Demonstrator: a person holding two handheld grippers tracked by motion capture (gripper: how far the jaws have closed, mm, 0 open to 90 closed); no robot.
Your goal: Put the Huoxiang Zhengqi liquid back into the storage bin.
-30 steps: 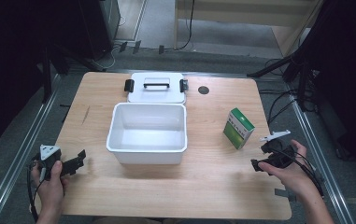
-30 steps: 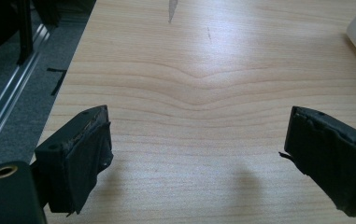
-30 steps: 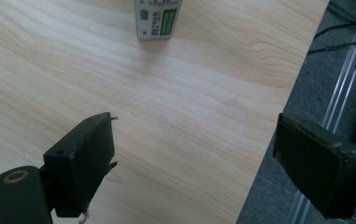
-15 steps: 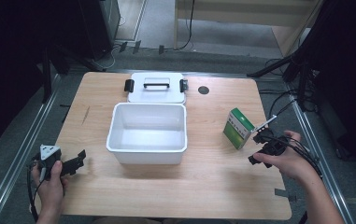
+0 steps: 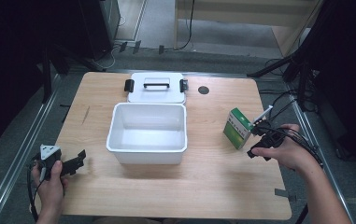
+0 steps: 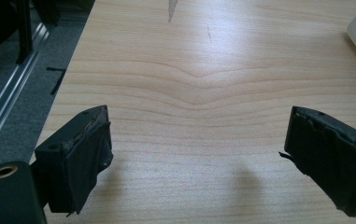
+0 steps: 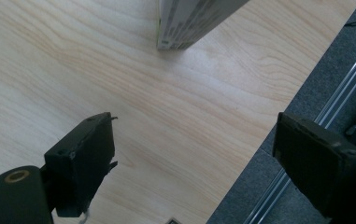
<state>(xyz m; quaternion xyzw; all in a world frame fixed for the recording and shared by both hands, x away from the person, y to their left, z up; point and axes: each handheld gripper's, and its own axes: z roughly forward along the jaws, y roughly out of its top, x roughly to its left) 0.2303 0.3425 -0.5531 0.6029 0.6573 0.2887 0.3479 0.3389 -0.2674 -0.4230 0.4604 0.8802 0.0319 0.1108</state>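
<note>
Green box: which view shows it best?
The high view: the green box stands whole and upright on the table, beside the right gripper. The right gripper view catches just its lower corner at the top edge. The left gripper view looks over bare tabletop instead.

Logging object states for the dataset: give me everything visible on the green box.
The green box is a small carton, cardboard by its look, with a green top and side and a white face carrying green print too small to read. It looks closed. It stands upright on the wooden table, right of the white bin and apart from it. The right gripper sits close beside it, jaws open; contact cannot be told. In the right gripper view its lower edge rests on the wood.
</note>
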